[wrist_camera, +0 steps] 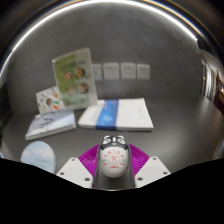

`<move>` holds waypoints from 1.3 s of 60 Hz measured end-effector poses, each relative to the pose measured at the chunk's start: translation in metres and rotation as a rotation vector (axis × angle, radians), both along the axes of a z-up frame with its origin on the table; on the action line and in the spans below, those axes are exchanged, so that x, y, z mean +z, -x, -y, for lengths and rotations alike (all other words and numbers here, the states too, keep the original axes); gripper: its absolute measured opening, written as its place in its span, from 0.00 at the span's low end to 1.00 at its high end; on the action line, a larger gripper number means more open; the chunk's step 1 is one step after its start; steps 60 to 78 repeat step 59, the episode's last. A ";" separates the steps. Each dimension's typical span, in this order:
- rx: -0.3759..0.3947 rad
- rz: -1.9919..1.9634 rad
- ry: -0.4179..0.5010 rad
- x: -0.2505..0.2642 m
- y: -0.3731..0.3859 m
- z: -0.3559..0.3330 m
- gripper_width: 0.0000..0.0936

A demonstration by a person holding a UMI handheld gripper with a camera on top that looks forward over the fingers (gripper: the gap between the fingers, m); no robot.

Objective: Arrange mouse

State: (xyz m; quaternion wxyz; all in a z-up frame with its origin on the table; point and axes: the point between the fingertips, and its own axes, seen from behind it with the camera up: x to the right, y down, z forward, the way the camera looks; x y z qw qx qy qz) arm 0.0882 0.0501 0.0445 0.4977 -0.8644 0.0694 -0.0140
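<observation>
A white computer mouse [113,158] with red printed markings and a dark front end sits between my two fingers, whose purple pads [90,157] press against both of its sides. My gripper [113,160] is shut on the mouse and holds it above the grey table [170,150]. The mouse's rear end runs back towards the camera.
Beyond the fingers lie a white and blue booklet [118,114], a thin book [50,124], and a green picture book [74,77] propped upright with a card [52,101] beside it. A round pale disc [38,155] lies left of the fingers. White wall sockets [120,70] line the back.
</observation>
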 end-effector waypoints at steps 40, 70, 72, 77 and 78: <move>0.142 0.076 0.106 -0.051 0.291 0.012 0.57; 0.216 -0.048 0.130 -0.023 0.261 0.087 0.90; 0.216 -0.048 0.130 -0.023 0.261 0.087 0.90; 0.216 -0.048 0.130 -0.023 0.261 0.087 0.90; 0.216 -0.048 0.130 -0.023 0.261 0.087 0.90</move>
